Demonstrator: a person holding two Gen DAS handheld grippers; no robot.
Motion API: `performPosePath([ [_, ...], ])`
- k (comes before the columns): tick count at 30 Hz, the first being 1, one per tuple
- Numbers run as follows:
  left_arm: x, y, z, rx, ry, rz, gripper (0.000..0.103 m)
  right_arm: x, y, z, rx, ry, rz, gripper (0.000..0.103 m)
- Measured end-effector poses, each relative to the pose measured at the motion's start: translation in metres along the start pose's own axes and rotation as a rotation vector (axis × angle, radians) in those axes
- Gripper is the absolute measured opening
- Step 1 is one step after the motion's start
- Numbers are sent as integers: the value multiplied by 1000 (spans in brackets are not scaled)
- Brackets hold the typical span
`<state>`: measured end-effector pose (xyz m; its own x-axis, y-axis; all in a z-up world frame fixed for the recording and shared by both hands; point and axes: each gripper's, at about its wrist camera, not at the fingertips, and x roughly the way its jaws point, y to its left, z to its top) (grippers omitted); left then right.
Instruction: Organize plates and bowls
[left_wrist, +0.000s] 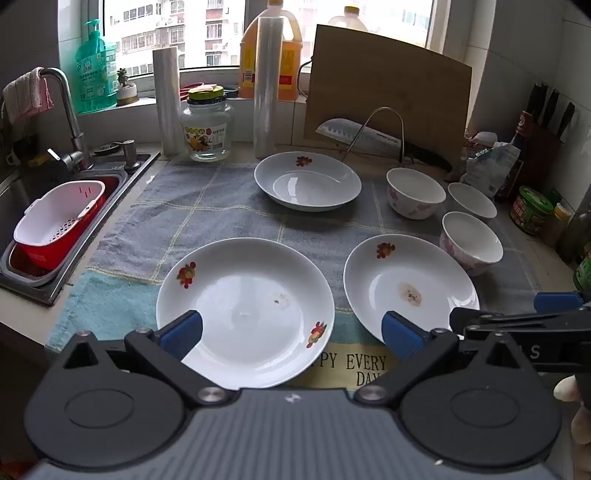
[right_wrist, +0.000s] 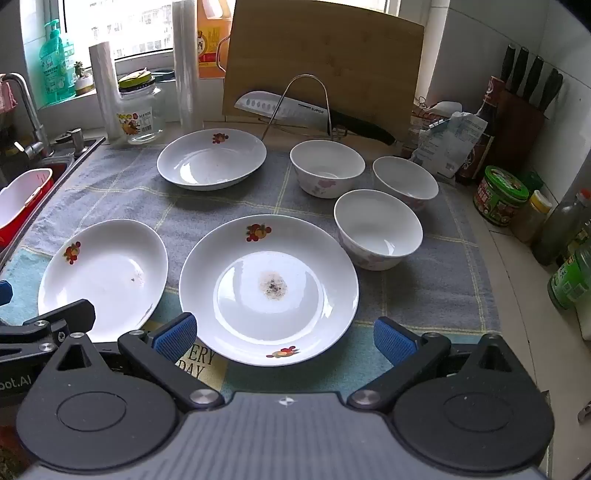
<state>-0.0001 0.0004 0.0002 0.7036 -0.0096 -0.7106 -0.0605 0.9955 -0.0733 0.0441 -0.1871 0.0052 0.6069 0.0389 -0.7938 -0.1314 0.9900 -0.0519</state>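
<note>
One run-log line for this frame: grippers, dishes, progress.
left hand-held gripper: open, empty | right hand-held gripper: open, empty | plates: three, unstacked on towel | bowls: three, separate | progress: nothing stacked

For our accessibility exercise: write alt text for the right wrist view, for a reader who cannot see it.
The open right gripper hovers over a stained plate on a grey towel. Two more plates lie left and behind, three bowls to the right, and a knife against a board behind.
</note>
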Motion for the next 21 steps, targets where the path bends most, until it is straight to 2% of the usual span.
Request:
performPosePath([
  [21, -7, -7, 5, 6, -9, 0, 102, -4, -4, 0, 2, -7, 2, 103],
])
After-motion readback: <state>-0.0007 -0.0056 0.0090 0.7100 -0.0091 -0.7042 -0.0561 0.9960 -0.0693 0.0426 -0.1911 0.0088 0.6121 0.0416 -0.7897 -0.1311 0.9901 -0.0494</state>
